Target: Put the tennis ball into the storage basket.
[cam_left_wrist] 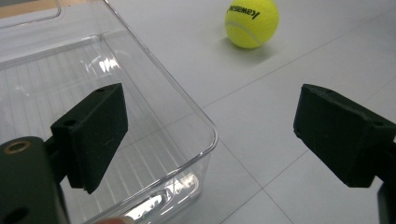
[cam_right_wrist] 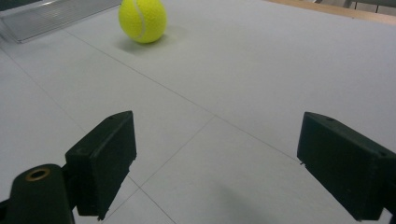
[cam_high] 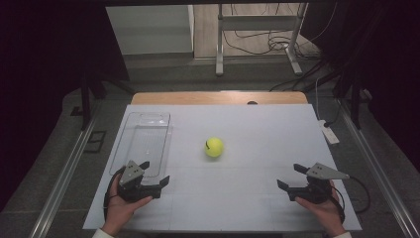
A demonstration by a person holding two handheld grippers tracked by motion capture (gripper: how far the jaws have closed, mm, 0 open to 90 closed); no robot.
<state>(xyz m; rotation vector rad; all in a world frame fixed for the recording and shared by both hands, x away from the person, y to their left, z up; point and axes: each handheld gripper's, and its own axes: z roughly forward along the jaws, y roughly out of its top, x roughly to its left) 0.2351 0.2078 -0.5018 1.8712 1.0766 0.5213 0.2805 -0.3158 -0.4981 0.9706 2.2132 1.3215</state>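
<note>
Ball [cam_high: 214,147] position: near the centre of the white worktop [cam_high: 257,198], free-standing, at about 1 o'clock from the left gripper [cam_high: 156,173] and about 10 o'clock from the right gripper [cam_high: 292,176]. Both grippers rest low near the front edge, well apart from the ball. Fingers [cam_left_wrist: 91,135] of the left gripper are spread with nothing between them; fingers [cam_right_wrist: 100,161] of the right gripper are likewise spread and empty. A clear bin [cam_high: 143,141] sits at 9 o'clock from the ball, and its near corner lies just beneath the left gripper.

Probable faults from this state:

1. Ball roll. The ball is round and unrestrained on a smooth surface. A finger that contacts it off-centre is likely to push it away before closure.
2. Slip on closure. Fingers that close above or below the widest part of the ball may squeeze it out of the grasp.
3. Bin collision. In the left gripper view, one finger hangs over the bin wall [cam_left_wrist: 187,112]. A low, direct reach toward the ball may catch the rim and shift the light bin.
4. Gripper interference. A simultaneous reach by both grippers brings them together at the ball.
</note>
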